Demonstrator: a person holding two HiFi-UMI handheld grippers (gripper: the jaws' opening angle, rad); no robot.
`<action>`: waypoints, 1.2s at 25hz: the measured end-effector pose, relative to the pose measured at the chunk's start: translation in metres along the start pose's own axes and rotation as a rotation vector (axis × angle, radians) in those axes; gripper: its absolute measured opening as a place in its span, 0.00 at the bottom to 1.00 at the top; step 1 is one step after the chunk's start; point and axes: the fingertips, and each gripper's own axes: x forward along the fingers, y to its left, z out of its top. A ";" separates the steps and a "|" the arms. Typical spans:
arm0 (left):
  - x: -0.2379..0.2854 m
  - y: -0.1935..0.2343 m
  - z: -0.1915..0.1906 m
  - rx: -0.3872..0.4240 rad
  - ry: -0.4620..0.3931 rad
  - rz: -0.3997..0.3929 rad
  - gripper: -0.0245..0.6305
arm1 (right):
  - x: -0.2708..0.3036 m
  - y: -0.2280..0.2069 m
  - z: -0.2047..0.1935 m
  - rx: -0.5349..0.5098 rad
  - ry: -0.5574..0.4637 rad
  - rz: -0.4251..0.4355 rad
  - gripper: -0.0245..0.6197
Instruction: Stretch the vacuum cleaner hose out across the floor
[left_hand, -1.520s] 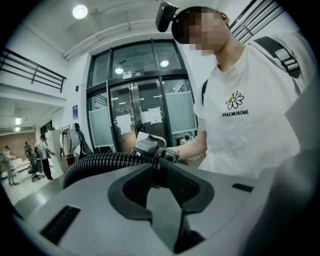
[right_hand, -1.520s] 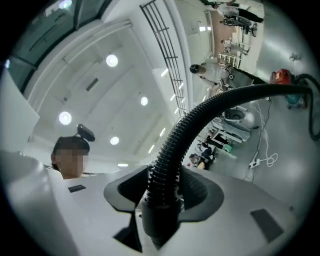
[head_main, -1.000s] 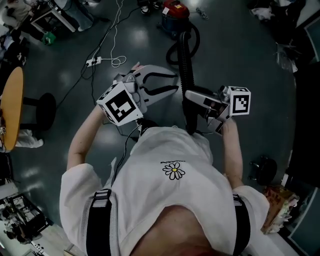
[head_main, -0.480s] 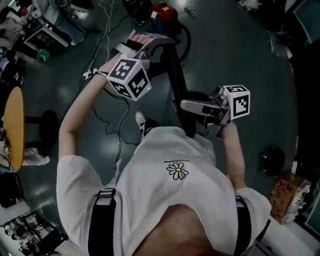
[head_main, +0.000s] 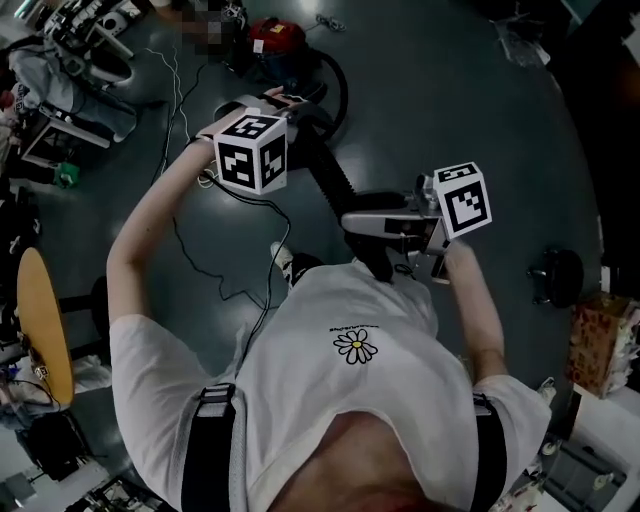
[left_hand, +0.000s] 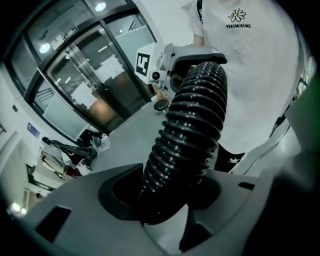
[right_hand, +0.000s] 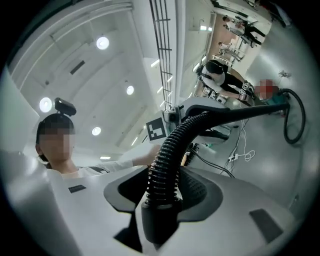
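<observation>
Left gripper (head_main: 290, 108) has just been closing its jaws and now pinches the ribbed hose (head_main: 325, 175) a short way out from the red vacuum cleaner (head_main: 277, 40) (which I'd guess rolls if tugged). Right gripper (head_main: 360, 222), farther from the vacuum cleaner, is clamped partway open on the hose's end cuff (right_hand: 157, 210). Hose looks light, bendy and springy. I'd pull by the stiff cuff, and the ribs should stop slipping.

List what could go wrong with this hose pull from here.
1. The left gripper's jaws have just been closing, with the ribbed hose between them; a loose hold could slide along it.
2. The hose loops at the vacuum; pulling may drag or tip it.
3. A cable lies by the shoe; a trip hazard.
</observation>
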 end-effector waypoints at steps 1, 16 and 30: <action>0.002 -0.010 -0.006 0.003 0.037 -0.058 0.35 | 0.002 -0.003 -0.002 0.020 0.001 -0.008 0.31; -0.030 -0.192 0.114 -0.491 -0.241 -1.070 0.29 | -0.078 -0.006 -0.039 -0.209 0.701 -0.229 0.25; -0.020 -0.367 0.220 -1.108 -0.671 -0.905 0.30 | -0.178 0.078 -0.184 -0.230 -0.208 -0.507 0.05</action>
